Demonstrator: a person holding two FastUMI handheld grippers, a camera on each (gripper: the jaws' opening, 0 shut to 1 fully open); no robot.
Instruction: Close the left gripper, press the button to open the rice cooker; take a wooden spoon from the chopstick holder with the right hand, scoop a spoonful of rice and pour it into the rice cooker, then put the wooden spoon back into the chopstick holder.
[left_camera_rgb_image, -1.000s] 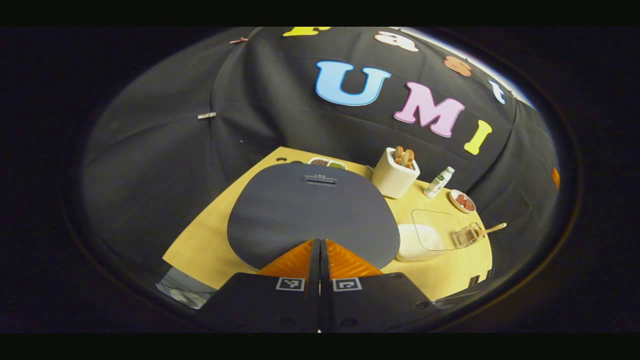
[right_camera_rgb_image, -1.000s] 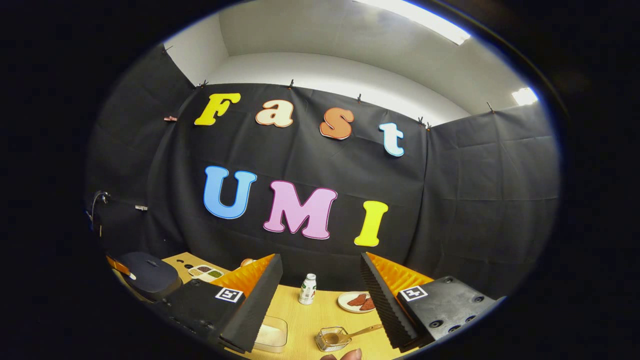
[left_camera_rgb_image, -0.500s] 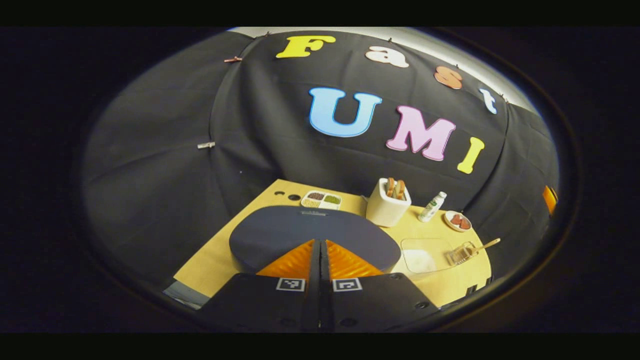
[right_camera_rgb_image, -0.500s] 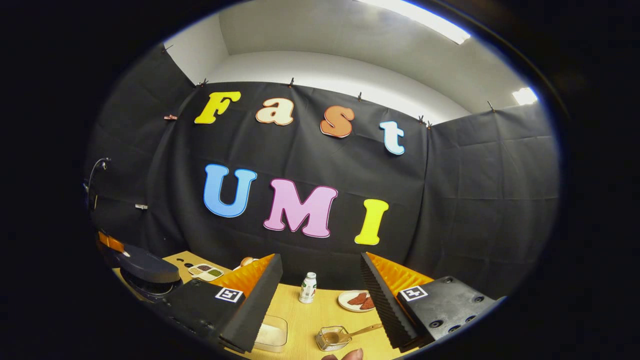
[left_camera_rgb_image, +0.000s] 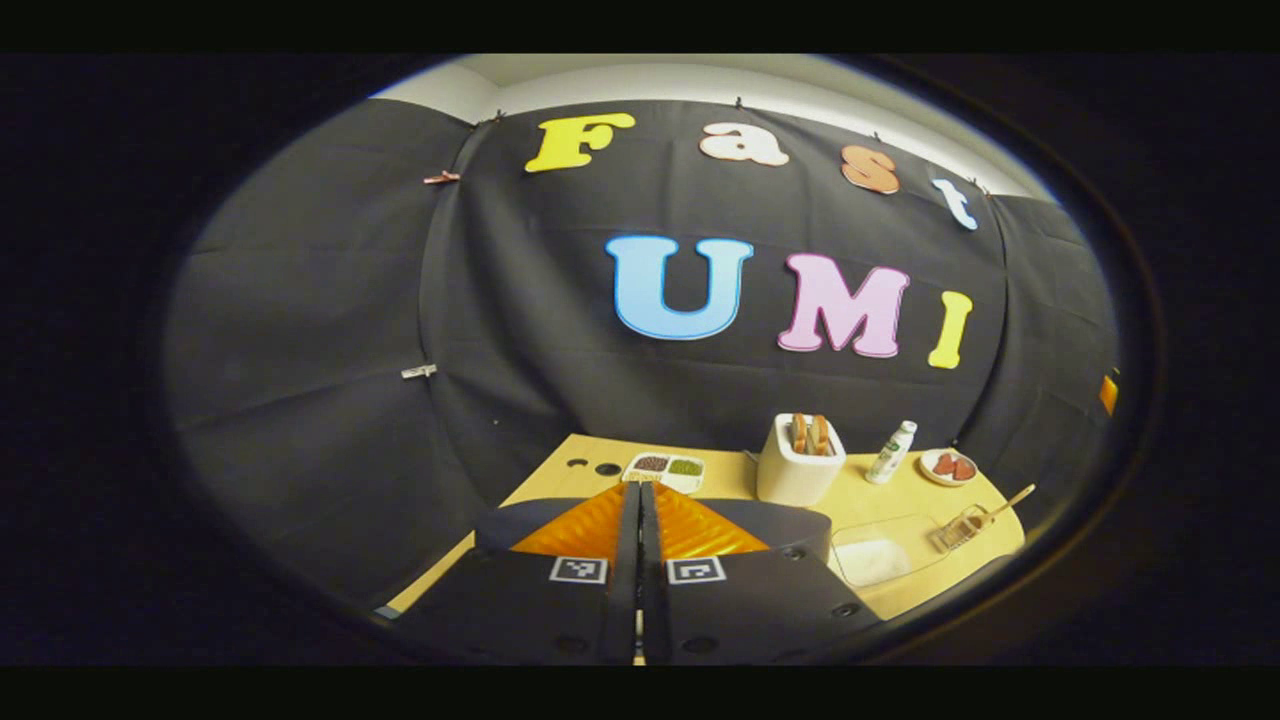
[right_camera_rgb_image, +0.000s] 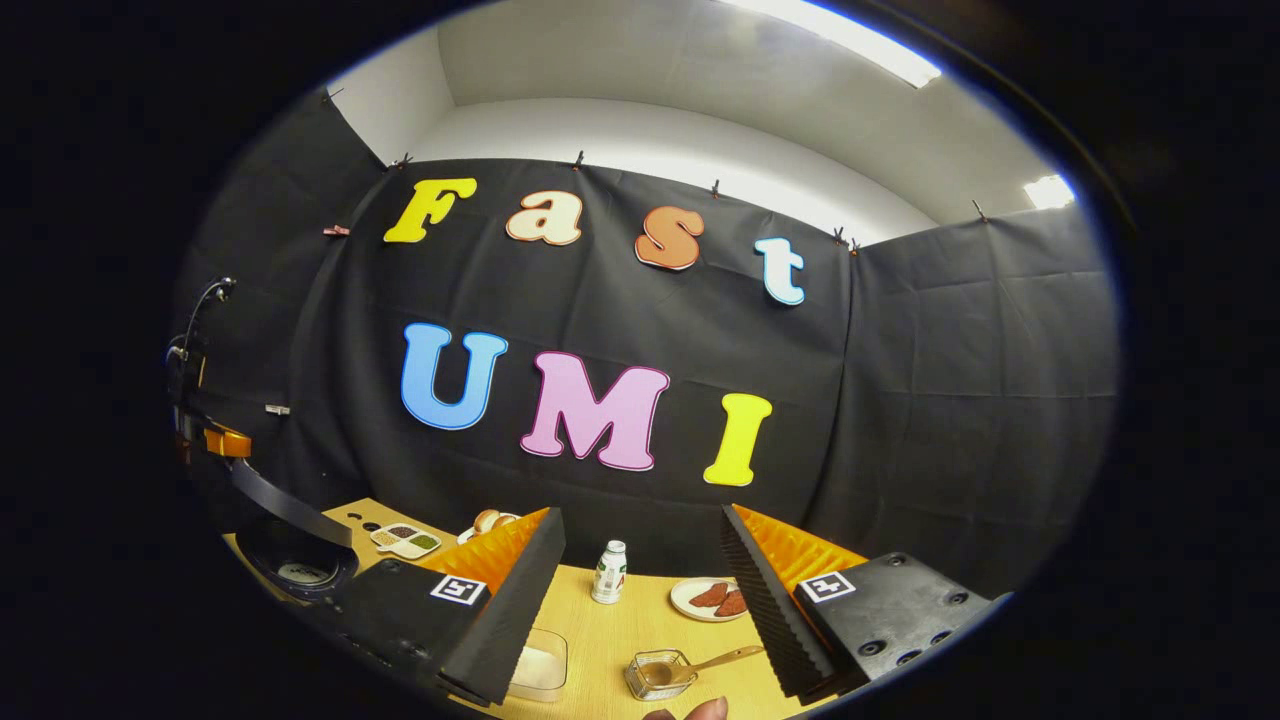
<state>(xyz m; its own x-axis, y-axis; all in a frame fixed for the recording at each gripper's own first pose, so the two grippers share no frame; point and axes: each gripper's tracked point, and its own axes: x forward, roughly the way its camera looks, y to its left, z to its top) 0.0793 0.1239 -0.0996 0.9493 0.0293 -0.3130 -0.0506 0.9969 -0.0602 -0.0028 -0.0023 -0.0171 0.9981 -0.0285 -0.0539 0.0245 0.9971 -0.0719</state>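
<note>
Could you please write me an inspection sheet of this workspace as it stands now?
Surface: wooden table, partly bare.
Job's things: rice cooker at the left, lid raised; white chopstick holder with wooden spoons; clear tub of rice.
Clutter: small bottle, plate of food, divided dish, glass dish with a spoon.
Grippers: left gripper shut, empty, above the cooker; right gripper open, empty.
Cables: a thin cable above the left gripper.
Surroundings: black cloth wall, white ceiling, strip lights.

On the counter (left_camera_rgb_image: 890, 500), the chopstick holder (left_camera_rgb_image: 797, 472) stood right of the rice cooker (left_camera_rgb_image: 780, 520), a bottle (left_camera_rgb_image: 891, 452) beside it.
</note>
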